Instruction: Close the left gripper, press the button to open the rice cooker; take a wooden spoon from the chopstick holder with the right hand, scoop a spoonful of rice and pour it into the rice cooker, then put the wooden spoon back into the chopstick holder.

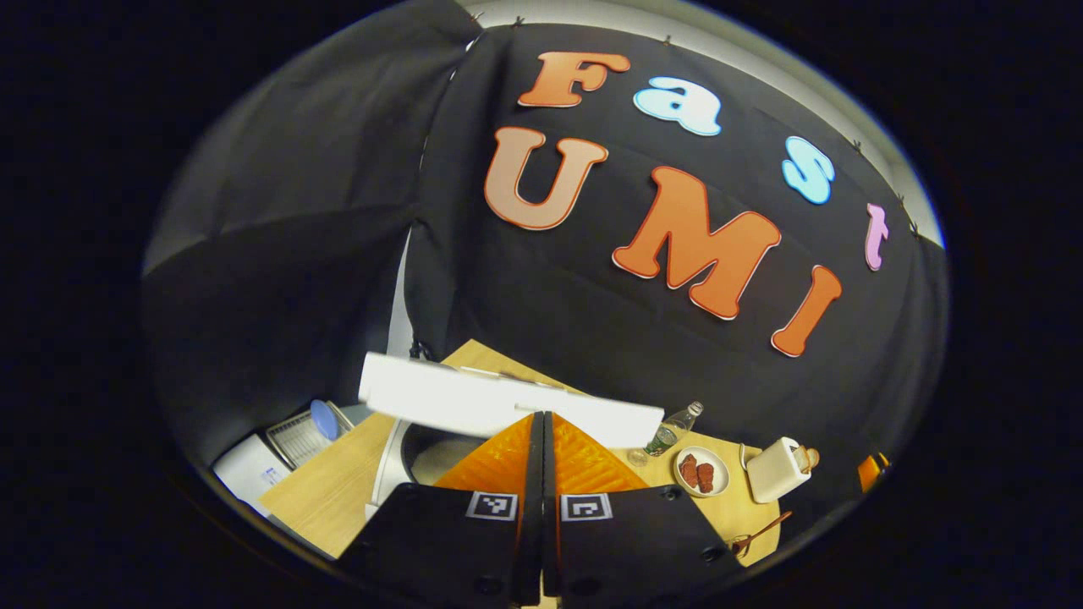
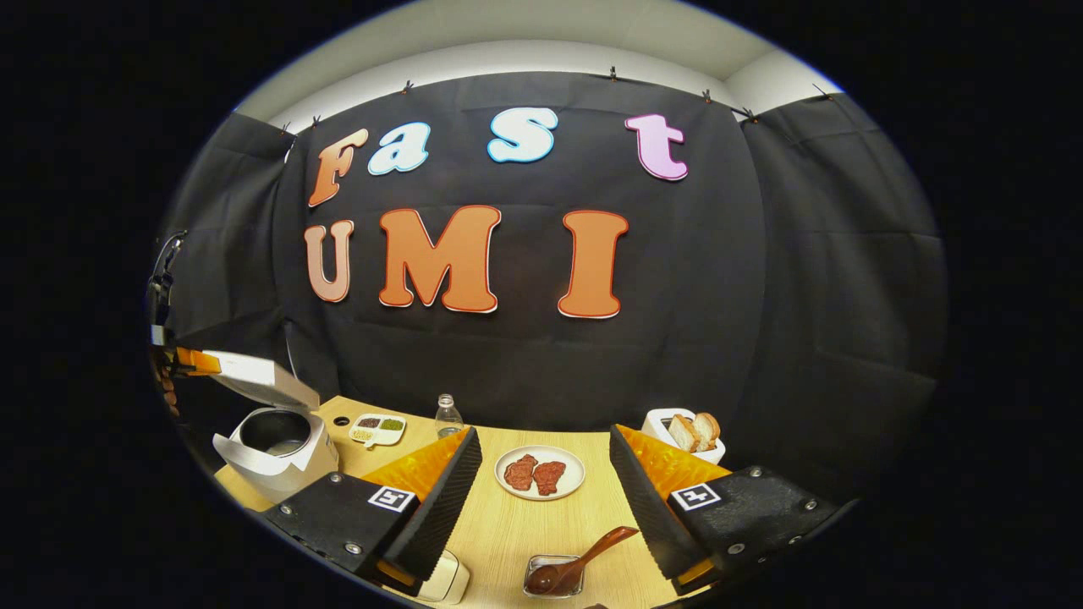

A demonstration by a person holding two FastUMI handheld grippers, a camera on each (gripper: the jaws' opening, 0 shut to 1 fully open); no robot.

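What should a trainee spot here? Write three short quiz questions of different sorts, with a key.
1. True or false: the rice cooker has its lid shut.
2. The left tool is shut. The right tool is: A open, B shut.
3. How many reddish pieces lie on the plate?
Key: 1 false; 2 A; 3 two.

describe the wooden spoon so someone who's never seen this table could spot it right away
Start at the plate of two reddish patties mid-table. Nearer than it sits a small clear dish; the wooden spoon rests in it, handle angled up to the right, the one long brown utensil.
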